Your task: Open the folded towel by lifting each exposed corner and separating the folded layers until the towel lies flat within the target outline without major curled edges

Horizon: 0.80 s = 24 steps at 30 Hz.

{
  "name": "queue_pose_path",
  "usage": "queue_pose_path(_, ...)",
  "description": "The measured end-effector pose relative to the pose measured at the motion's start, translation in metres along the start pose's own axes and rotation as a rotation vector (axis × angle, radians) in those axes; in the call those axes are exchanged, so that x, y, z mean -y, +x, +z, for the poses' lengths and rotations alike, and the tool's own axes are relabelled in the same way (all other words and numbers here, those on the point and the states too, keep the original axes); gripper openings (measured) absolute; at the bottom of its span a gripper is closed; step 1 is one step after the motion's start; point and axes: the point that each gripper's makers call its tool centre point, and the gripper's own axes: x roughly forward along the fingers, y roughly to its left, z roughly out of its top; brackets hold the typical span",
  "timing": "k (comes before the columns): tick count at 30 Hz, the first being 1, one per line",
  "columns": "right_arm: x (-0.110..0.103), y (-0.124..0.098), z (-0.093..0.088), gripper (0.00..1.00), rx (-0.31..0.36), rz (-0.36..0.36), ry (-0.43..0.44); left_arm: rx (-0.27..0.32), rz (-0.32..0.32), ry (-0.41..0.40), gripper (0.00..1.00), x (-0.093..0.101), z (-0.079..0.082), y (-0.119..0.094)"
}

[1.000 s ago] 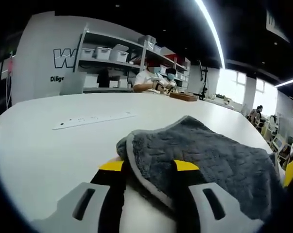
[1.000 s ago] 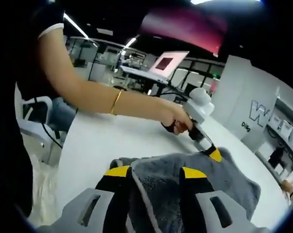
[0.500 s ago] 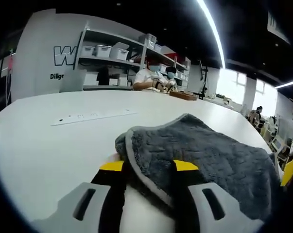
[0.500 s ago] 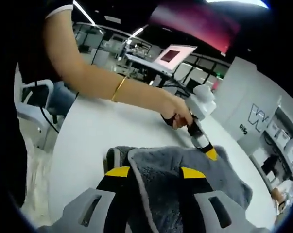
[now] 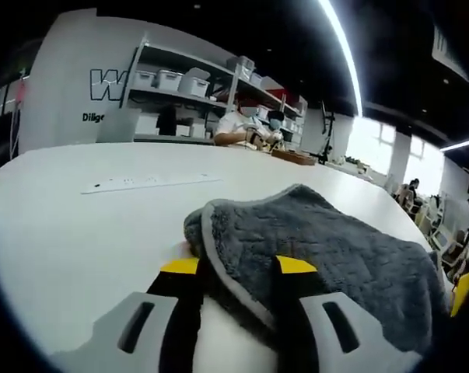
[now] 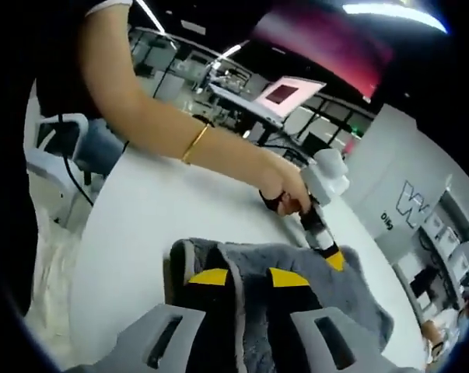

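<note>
Towel (image 5: 327, 241), grey and plush with a paler stitched border, lies bunched and still folded on the white bench (image 5: 78, 233), one rounded corner turned up toward the left tool (image 5: 238, 266). No target outline can be made out under it in either view.

In the right gripper view the change is plain: the right tool (image 6: 240, 277) had its yellow-tipped jaws set wide across the towel (image 6: 296, 268) half a second ago, and now they stand much nearer together with a ridge of the bordered edge pinched between them. I judge that a closing grip on that corner, though whether the cloth is fully clamped is not certain.

The left tool has barely altered. Its jaws stand as far apart as before, straddling the border of the near corner, open and not pinching it. From the right gripper view the same tool (image 6: 333, 258) appears held in the person's hand (image 6: 285, 190), its tip touching the far edge of the towel.

With one corner taken, lifting it to peel the upper layer seems next; the left side has yet to grip.
</note>
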Motion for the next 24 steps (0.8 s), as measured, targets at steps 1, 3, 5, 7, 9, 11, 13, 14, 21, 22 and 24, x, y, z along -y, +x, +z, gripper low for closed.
queue_pose_path(1, 0.0, 0.0, 0.0, 0.11, -0.002, 0.0, -0.003, 0.001, -0.001, 0.0, 0.33, -0.001, 0.0, 0.0)
queue_pose_path(3, 0.0, 0.001, -0.001, 0.1, -0.011, 0.0, -0.017, 0.001, -0.002, 0.0, 0.33, -0.003, 0.001, 0.001)
queue_pose_path(5, -0.002, 0.004, -0.004, 0.08, -0.048, -0.002, -0.083, 0.002, -0.003, 0.002, 0.33, 0.009, -0.001, -0.002)
queue_pose_path(7, 0.0, 0.004, -0.008, 0.08, -0.092, -0.019, -0.144, 0.003, -0.003, 0.004, 0.33, 0.021, -0.004, -0.006)
queue_pose_path(9, -0.002, 0.006, -0.008, 0.07, -0.097, -0.019, -0.169, 0.003, -0.004, 0.003, 0.33, 0.024, -0.005, -0.006)
queue_pose_path(11, -0.003, 0.007, -0.009, 0.05, -0.113, -0.02, -0.197, 0.003, -0.004, 0.003, 0.33, 0.025, -0.006, -0.007)
queue_pose_path(13, -0.007, 0.009, -0.012, 0.0, -0.134, 0.002, -0.237, 0.005, -0.004, 0.003, 0.33, 0.025, -0.005, -0.007)
queue_pose_path(14, -0.007, 0.009, -0.014, 0.0, -0.143, 0.003, -0.245, 0.005, -0.005, 0.003, 0.33, 0.025, -0.005, -0.007)
queue_pose_path(21, 0.011, 0.001, 0.0, 0.0, -0.071, -0.106, -0.238, 0.009, -0.007, -0.005, 0.33, 0.026, -0.005, -0.008)
queue_pose_path(22, 0.014, -0.001, 0.003, 0.0, -0.059, -0.121, -0.234, 0.009, -0.005, -0.006, 0.34, 0.026, -0.005, -0.008)
queue_pose_path(24, 0.018, -0.004, 0.008, 0.0, -0.037, -0.144, -0.229, 0.01, -0.003, -0.001, 0.33, 0.027, -0.005, -0.008)
